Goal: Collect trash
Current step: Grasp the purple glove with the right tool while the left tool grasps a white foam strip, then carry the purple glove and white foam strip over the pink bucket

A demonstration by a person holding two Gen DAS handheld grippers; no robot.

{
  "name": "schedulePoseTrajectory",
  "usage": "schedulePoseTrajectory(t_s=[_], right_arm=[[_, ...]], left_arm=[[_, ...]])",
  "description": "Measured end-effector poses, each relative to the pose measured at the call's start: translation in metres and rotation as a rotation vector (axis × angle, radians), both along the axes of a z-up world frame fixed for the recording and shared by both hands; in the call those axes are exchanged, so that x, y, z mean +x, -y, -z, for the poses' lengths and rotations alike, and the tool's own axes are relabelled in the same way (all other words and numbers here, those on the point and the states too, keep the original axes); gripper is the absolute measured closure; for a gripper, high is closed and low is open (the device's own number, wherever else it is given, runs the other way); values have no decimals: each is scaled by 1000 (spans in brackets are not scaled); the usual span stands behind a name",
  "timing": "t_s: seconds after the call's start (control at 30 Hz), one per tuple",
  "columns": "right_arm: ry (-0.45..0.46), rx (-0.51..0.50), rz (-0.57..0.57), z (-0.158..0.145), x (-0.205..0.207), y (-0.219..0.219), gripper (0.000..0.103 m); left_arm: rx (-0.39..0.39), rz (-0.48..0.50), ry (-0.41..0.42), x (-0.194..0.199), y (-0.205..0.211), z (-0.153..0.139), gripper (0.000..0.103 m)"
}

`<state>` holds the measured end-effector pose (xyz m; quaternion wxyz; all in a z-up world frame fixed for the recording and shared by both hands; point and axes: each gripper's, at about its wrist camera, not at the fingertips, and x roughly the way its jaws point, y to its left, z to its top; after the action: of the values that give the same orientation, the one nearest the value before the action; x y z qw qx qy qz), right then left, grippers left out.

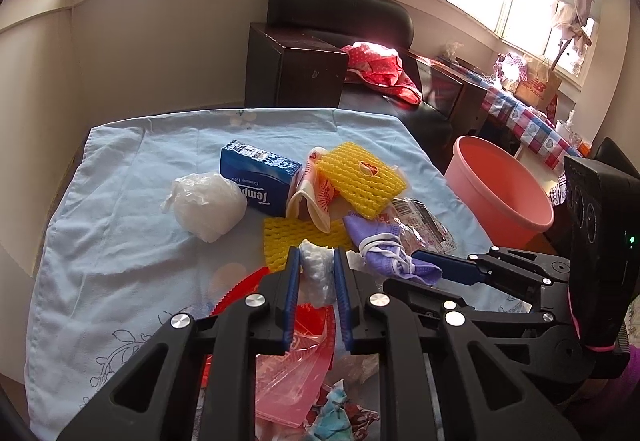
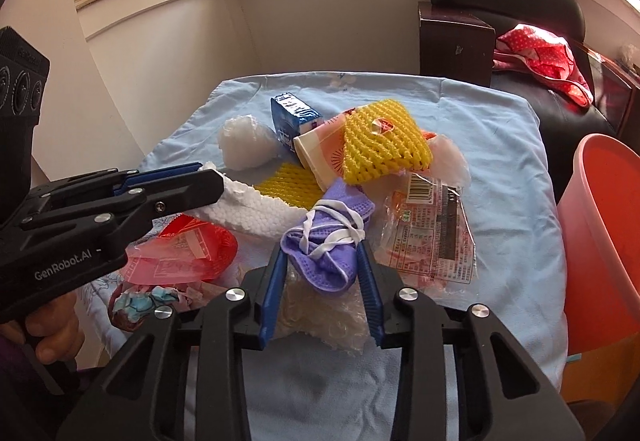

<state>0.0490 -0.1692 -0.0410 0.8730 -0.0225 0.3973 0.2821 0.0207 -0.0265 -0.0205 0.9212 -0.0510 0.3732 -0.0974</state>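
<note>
A pile of trash lies on a table with a light blue cloth (image 1: 120, 201). My left gripper (image 1: 317, 255) is shut on a white foam net (image 1: 318, 273); it also shows in the right wrist view (image 2: 256, 211). My right gripper (image 2: 322, 253) is shut on a rolled purple face mask (image 2: 324, 241), which also shows in the left wrist view (image 1: 384, 249). In the pile are yellow foam nets (image 2: 380, 145), a paper cup (image 2: 320, 153), a blue tissue pack (image 1: 256, 181), a white plastic wad (image 1: 208, 207), a printed wrapper (image 2: 432, 237) and a red plastic bag (image 2: 188, 249).
A pink plastic bin (image 1: 500, 193) stands off the table's right side; it also shows in the right wrist view (image 2: 600, 241). A dark sofa with a red dotted cloth (image 1: 380, 69) is behind the table. Bubble wrap (image 2: 320, 317) lies under my right gripper.
</note>
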Motion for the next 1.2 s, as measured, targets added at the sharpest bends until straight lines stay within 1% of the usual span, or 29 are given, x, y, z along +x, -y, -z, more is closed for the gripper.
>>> schedulePoseTrajectory(t_s=[0.1,0.37,0.53,0.8,1.0,1.2], right_arm=[[12,17,2,-5,-2,4,69],[68,76,11,-33,-12,18,69],[95,118,37,-47,-17,33,69],[161,149,85,-70,-24,60,69],[221,114,182,-82,-22,88,69],[200,83,319,-78,-11,128,69]], left_arm=[[-6,-5,11,-2,-1,-5,87],[-7,-15,63,-11,-5,-27,87],[-5,-23,103,-19,-4,-42,87],[-21,-21,156,-23,6,-64,87],[-39,20,201,-19,26,-82,87],[-36,104,231,-6,68,-95,87]])
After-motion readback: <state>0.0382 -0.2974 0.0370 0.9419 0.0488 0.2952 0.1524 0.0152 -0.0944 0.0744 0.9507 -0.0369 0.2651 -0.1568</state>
